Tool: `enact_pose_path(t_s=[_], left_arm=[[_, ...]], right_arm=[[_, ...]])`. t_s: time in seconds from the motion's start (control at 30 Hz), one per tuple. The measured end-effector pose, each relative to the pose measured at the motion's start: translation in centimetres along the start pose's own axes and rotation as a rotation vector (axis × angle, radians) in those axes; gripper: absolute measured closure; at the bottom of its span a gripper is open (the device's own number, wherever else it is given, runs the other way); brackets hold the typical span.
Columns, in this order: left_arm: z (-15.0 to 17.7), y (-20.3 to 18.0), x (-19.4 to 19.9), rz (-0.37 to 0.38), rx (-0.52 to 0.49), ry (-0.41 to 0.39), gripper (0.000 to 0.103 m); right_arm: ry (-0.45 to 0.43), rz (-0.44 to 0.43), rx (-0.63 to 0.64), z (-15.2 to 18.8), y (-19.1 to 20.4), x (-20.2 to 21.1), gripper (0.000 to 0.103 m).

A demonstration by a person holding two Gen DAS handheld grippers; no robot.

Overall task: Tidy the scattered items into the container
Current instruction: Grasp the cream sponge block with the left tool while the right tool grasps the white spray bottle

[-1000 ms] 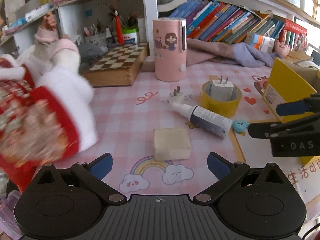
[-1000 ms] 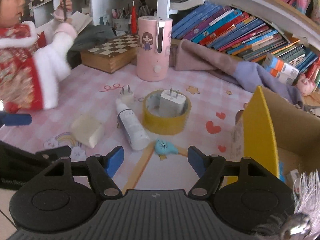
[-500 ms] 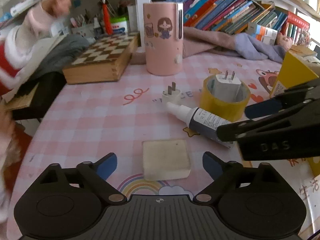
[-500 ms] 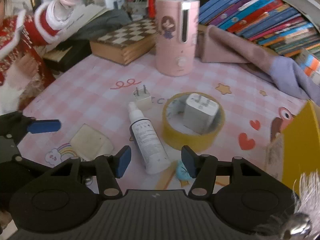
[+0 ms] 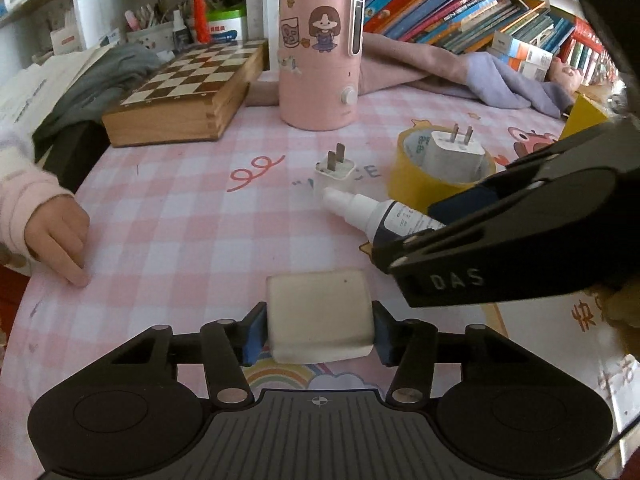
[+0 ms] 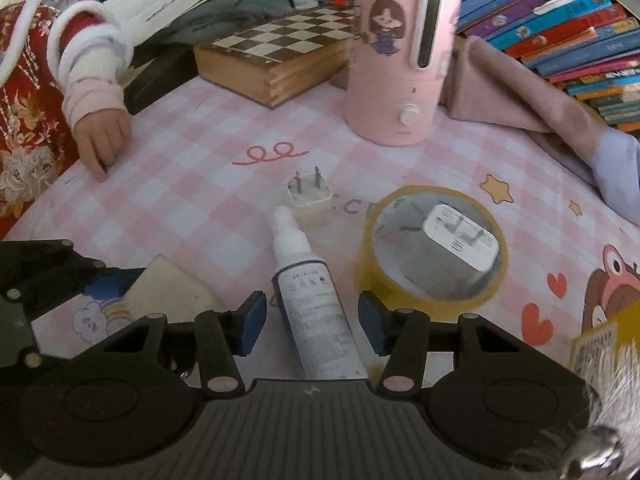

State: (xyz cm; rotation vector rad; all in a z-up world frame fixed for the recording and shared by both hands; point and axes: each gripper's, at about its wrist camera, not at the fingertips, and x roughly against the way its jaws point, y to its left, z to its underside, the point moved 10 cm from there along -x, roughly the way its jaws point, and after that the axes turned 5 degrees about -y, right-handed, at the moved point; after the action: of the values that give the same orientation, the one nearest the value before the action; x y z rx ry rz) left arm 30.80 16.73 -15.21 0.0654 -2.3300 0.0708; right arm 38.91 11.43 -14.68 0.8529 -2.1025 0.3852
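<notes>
Both jaws closing: left gripper (image 5: pixel 319 330) around sponge (image 5: pixel 319 314), right gripper (image 6: pixel 312 322) straddling spray bottle (image 6: pixel 312 300).

Your left wrist view sat low, close over pink checked table (image 5: pixel 180 208), looking steeply down toward pink humidifier (image 5: pixel 320 52). Your right wrist view did same from right of it, humidifier (image 6: pixel 400 60) ahead. Both shared humidifier, spray bottle (image 5: pixel 384 216) (image 6: pixel 312 304), tape roll (image 5: pixel 416 184) (image 6: pixel 376 264), chessboard (image 5: pixel 188 84) (image 6: pixel 280 52).
</notes>
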Motion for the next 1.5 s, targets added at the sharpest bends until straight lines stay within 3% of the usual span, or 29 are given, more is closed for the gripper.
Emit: enact_pose_path(t_s=[0.3, 0.73, 1.03, 1.5], left_arm=[[0.4, 0.8, 1.1, 0.001, 0.04, 0.008, 0.056], [0.4, -0.3, 4.7, 0.047, 0.063, -0.05, 0.057], [0.4, -2.2, 8.4, 0.082, 0.008, -0.115, 0.057], [4.3, -3.8, 14.8, 0.141, 0.048, -0.154, 0.057]], right_arm=[[0.022, -0.003, 0.02, 0.6, 0.6, -0.4, 0.072], [-0.057, -0.009, -0.055, 1.0, 1.1, 4.8, 0.072], [-0.104, 0.01, -0.11, 2.7, 1.7, 9.1, 0.072], [-0.145, 0.064, -0.183, 9.1, 3.4, 15.7, 0.072]])
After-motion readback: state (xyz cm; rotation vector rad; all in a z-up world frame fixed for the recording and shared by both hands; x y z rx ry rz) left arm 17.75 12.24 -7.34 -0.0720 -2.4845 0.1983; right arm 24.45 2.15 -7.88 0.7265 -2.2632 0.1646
